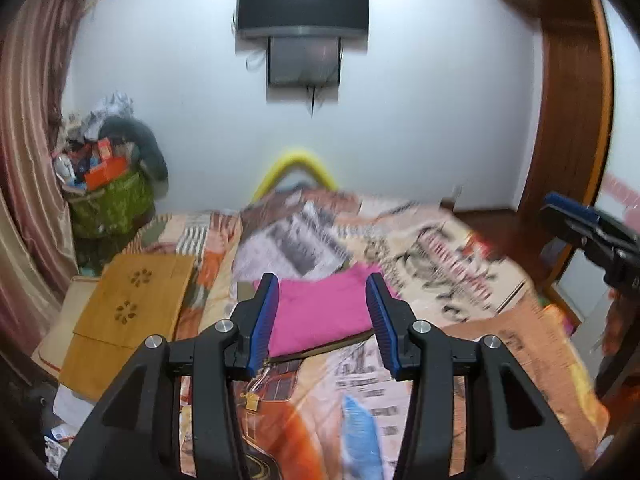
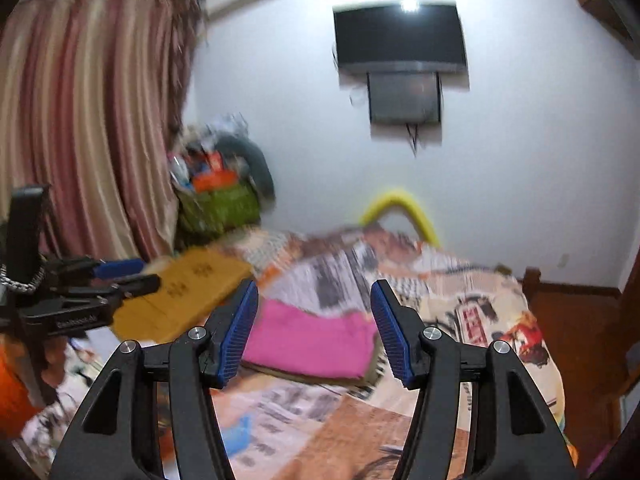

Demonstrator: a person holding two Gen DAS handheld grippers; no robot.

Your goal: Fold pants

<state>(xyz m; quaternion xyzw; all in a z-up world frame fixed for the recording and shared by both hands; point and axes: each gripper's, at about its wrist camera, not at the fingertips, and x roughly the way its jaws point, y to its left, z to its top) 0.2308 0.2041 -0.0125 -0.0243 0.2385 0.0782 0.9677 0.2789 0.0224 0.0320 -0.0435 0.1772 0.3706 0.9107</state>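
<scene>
Nothing legible anywhere; newspaper-style print on the bedspread (image 1: 432,256) smeared by blur, no word readable; pale embossed lettering on the black body of the left gripper (image 2: 120,276) too blurred to make out.

Clearance, as I see it: open air above the patterned bed cover (image 1: 460,272). Obstacles: folded pink pants (image 1: 320,312) mid-bed; flat wooden board (image 1: 132,304) on my left edge; cluttered green basket (image 1: 112,204) beyond; brown wooden wardrobe (image 1: 572,120) right.
</scene>
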